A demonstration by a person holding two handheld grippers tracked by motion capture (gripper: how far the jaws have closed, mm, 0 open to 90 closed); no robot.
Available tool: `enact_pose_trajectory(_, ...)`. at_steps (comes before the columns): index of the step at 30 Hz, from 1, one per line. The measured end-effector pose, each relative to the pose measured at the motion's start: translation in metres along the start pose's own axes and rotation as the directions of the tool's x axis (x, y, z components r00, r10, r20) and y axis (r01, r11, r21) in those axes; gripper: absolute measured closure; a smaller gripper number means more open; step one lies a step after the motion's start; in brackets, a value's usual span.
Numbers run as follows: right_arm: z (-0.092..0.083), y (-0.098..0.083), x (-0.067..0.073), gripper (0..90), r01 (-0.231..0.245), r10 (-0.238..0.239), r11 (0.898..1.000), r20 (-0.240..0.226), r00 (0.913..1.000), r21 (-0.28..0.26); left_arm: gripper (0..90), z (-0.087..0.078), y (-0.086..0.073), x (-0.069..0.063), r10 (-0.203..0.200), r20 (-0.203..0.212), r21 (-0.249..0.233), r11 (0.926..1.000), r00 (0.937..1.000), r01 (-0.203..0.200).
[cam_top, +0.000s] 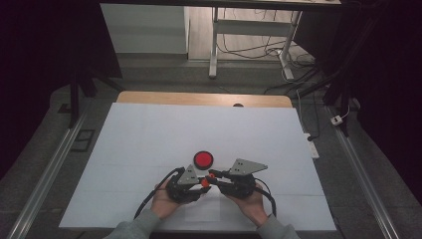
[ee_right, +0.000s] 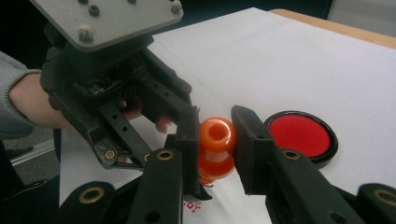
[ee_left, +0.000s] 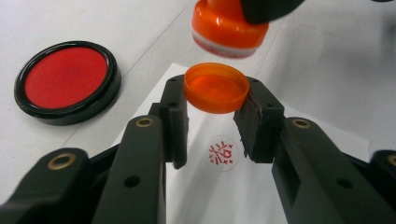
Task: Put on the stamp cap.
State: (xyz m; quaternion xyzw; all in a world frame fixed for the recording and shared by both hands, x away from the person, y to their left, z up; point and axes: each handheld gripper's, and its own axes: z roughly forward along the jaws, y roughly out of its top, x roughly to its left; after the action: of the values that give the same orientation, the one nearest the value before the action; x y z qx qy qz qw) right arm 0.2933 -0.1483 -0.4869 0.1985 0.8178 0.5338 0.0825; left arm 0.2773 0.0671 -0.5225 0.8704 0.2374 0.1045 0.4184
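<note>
1. Near the front edge of the white table cover [cam_top: 149, 144], the person's two hands hold two black grippers close together, tips almost meeting.

2. The left gripper [ee_left: 216, 100] holds a small round orange plastic cap [ee_left: 216, 87]. Its jaws are pulled in narrow and press the cap's rim from both sides. The open side of the cap faces up toward the stamp, so it looks ready to go back on.

3. The right gripper [ee_right: 217, 140] holds a shiny orange plastic stamp with a round knob handle [ee_right: 216, 148]. Its jaws are also narrow and squeeze the handle in the middle, which keeps the stamp from slipping.

4. In the left gripper view, the stamp [ee_left: 229, 25] hangs just above the cap, with its flat white-edged bottom facing down at it. They are near each other but not touching.

5. I think the step in hand is putting the cap back on the stamp. The two need to line up well first.

6. Under the cap lies a white sheet of paper [ee_left: 205, 186]. A round red stamp mark [ee_left: 223, 152] is on it, so the stamping looks done.

7. A round black ink pad tin [cam_top: 203, 159] sits on the table cover just behind the grippers. It is open, with no lid on it. It is full of flat red ink pad [ee_left: 65, 75].

8. The cap is a tiny cup too, and right now it has nothing in it.
</note>
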Motion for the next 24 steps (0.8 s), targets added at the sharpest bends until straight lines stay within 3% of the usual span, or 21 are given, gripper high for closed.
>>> enact_pose_trajectory(24, 0.0064, -0.0036, 0.0024, 72.6, -0.001, 0.001, 1.0, -0.015, 0.9999, 0.016, 64.6, -0.0005, 0.0001, -0.0001, 0.005, 0.006, -0.002, 1.0, 1.0, -0.005)
